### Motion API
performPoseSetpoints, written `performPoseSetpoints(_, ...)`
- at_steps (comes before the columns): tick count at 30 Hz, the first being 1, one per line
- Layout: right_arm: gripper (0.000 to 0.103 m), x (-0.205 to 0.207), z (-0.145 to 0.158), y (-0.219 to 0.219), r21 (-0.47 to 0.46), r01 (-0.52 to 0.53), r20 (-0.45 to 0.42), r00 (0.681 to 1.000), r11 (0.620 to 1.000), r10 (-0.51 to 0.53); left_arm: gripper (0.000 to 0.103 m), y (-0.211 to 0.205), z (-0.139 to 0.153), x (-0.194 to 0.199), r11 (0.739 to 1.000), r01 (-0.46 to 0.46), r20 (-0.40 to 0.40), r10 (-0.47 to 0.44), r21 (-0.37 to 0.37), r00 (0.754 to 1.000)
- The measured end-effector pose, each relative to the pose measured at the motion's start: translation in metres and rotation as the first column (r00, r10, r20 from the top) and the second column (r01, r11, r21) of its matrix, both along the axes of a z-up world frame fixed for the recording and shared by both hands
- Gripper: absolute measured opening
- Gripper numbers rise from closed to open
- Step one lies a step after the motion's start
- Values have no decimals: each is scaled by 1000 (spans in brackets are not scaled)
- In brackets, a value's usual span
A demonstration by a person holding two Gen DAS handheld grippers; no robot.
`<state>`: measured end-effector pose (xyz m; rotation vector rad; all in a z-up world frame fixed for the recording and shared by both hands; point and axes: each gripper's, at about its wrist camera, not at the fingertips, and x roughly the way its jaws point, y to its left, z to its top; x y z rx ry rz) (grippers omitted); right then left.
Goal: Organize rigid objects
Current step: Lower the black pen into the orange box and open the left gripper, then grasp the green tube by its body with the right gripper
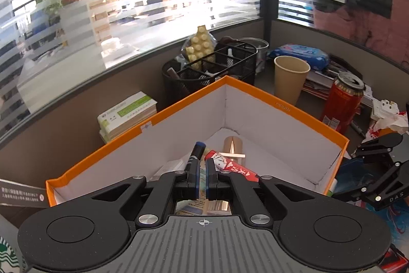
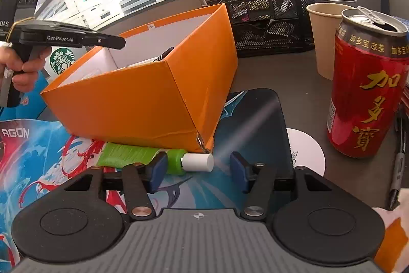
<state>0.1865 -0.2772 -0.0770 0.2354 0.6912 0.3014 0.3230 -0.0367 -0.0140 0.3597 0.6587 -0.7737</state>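
An orange box (image 1: 255, 91) with white inner walls holds a black marker with a blue cap (image 1: 196, 152), a red tube (image 1: 237, 166) and a copper-coloured roll (image 1: 232, 145). My left gripper (image 1: 203, 172) hovers over the box's near part, shut, with nothing between its pads; it also shows as the left gripper (image 2: 121, 42) above the box rim. A green tube with a white cap (image 2: 127, 156) lies on the printed mat against the orange box (image 2: 143, 99). My right gripper (image 2: 198, 170) stands open around the cap end, its right pad clear of the cap.
A red drink can (image 2: 365, 94), a paper cup (image 2: 324, 37) and a black mesh organiser (image 2: 265, 17) stand behind and right of the box. A pen (image 2: 398, 165) lies at the far right. Stacked books (image 1: 127, 114) sit left of the box, with a Starbucks cup (image 2: 61, 60) near them.
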Motion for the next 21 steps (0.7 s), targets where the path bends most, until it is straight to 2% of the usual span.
performPoseSetpoints(3,55,1,0,2,3,-9,7,1000,1000,9,4,2,1,-5,1000,0,0,0,-6,1000)
performPoseSetpoints(4,55,1,0,3,7,-17,9,1000,1000,17,9,2,3,-8,1000,3,8,-3,-10,1000)
performPoseSetpoints(5,55,1,-1,5,8,-26,10,1000,1000,26,10,3,4,-10,1000,-1,15,1,-14,1000)
performPoseSetpoints(8,56,-1,-1,14,-6,-62,18,998,998,62,10,6,8,-17,1000,-12,13,13,-28,1000)
performPoseSetpoints(12,52,-6,-2,25,-42,-112,29,993,993,113,12,13,11,-31,999,-17,22,18,-40,1000)
performPoseSetpoints(15,51,-15,-1,32,-49,-173,15,985,984,174,20,20,13,-45,999,-13,34,14,-49,999)
performPoseSetpoints(18,50,-25,3,46,-114,-271,6,962,956,274,26,27,15,-60,998,-6,47,9,-56,999)
performPoseSetpoints(21,50,-22,4,55,-152,-288,10,956,946,292,47,33,13,-76,998,-23,66,26,-57,997)
